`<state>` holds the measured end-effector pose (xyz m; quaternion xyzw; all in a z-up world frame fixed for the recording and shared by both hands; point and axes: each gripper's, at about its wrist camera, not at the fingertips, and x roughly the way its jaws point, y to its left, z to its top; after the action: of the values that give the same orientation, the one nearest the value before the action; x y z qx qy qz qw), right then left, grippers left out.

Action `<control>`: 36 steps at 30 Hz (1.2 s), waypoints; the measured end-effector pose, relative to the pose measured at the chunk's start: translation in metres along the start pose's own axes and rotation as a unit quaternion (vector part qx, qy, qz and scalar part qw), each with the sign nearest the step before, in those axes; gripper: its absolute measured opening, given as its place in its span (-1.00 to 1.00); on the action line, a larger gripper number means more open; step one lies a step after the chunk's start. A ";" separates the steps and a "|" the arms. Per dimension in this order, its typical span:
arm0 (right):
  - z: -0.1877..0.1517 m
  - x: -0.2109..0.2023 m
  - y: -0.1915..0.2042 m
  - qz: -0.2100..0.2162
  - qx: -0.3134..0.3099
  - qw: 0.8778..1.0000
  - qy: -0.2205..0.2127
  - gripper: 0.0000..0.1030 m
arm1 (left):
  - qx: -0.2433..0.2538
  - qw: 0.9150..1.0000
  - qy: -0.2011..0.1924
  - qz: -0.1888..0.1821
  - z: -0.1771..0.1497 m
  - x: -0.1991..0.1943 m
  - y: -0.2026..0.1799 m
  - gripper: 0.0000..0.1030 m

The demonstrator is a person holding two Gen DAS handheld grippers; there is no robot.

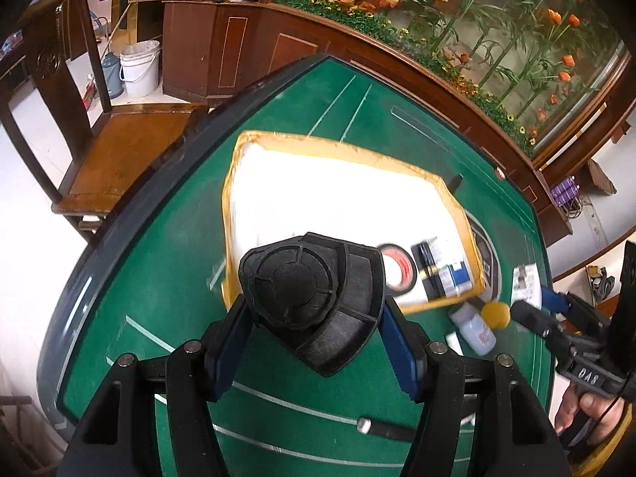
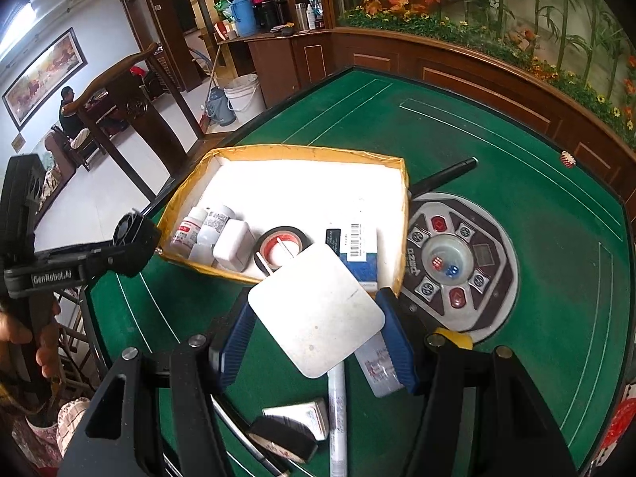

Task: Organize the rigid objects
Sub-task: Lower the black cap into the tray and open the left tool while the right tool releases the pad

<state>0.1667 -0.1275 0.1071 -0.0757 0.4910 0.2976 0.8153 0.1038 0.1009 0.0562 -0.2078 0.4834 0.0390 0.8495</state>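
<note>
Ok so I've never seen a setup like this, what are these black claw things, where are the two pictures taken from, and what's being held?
Each claw is a hand-held gripper with two blue-padded fingers, one per hand, and a camera on each looks forward along its fingers.

The left view shows the left gripper clamped on a black, rounded-triangular object. The right view shows the right gripper clamped on a flat silver plate.

Both hover over a green felt table holding a shallow cardboard tray. In it lie small white bottles, a tape roll and a blue-and-white box. A white pen and another bottle remain on the felt.
</note>
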 end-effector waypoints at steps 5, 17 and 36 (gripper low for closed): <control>0.014 0.015 0.010 0.002 -0.003 1.000 0.003 0.17 | 0.013 1.000 0.002 -0.002 0.024 0.012 0.000 0.30; 0.050 0.058 0.031 0.001 -0.009 1.000 0.014 0.17 | 0.038 0.999 0.019 -0.003 0.058 0.049 0.004 0.31; 0.085 0.141 0.026 -0.029 -0.002 0.998 0.050 0.17 | 0.054 0.996 0.068 0.011 0.078 0.103 0.019 0.30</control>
<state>0.2647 -0.0131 0.0358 -0.1060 0.5284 0.2708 0.7976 0.2164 0.1347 -0.0015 -0.1580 0.5437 0.0082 0.8242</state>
